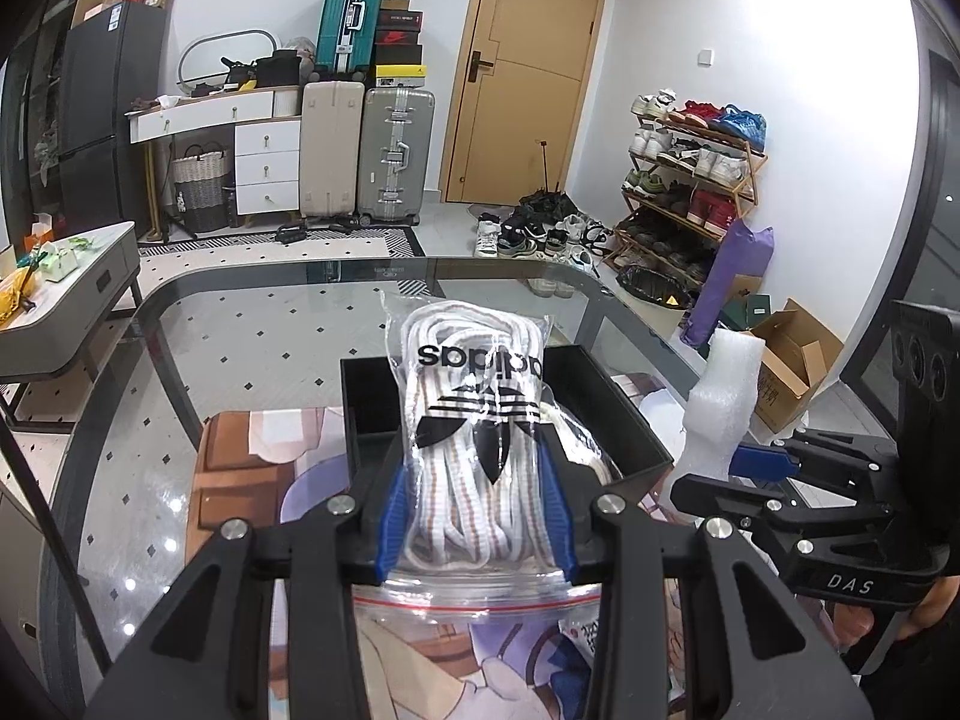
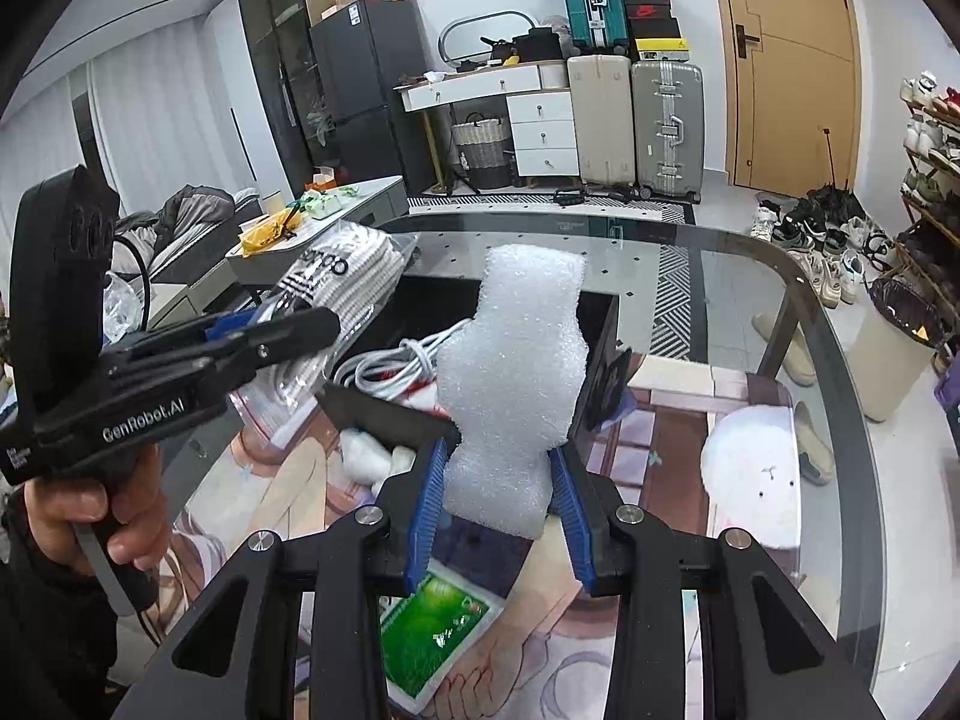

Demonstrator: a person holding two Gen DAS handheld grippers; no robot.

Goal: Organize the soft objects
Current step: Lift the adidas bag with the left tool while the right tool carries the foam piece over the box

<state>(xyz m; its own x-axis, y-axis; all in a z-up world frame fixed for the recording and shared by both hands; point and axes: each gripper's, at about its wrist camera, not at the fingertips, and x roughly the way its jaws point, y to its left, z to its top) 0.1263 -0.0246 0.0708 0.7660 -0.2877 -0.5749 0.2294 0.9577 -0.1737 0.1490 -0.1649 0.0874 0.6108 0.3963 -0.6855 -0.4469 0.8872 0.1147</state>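
My left gripper [image 1: 477, 480] is shut on a clear zip bag of white shoelaces [image 1: 474, 420] with a black trefoil logo, held over the black box [image 1: 372, 396] on the glass table. In the right wrist view that bag [image 2: 336, 294] hangs at the left, above the box [image 2: 384, 414]. My right gripper [image 2: 501, 480] is shut on a piece of white foam wrap [image 2: 516, 372], raised just in front of the box. The foam [image 1: 720, 396] and right gripper [image 1: 762, 462] show at the right of the left wrist view. A white cable [image 2: 390, 366] lies coiled inside the box.
A printed mat [image 1: 252, 468] covers the near part of the glass table [image 1: 252, 312]. On it lie a green packet [image 2: 438, 630], a white round plush [image 2: 750, 474] and white cotton pieces [image 2: 366, 456]. A hand [image 2: 114, 516] grips the left tool. Suitcases, a shoe rack and a side table stand beyond.
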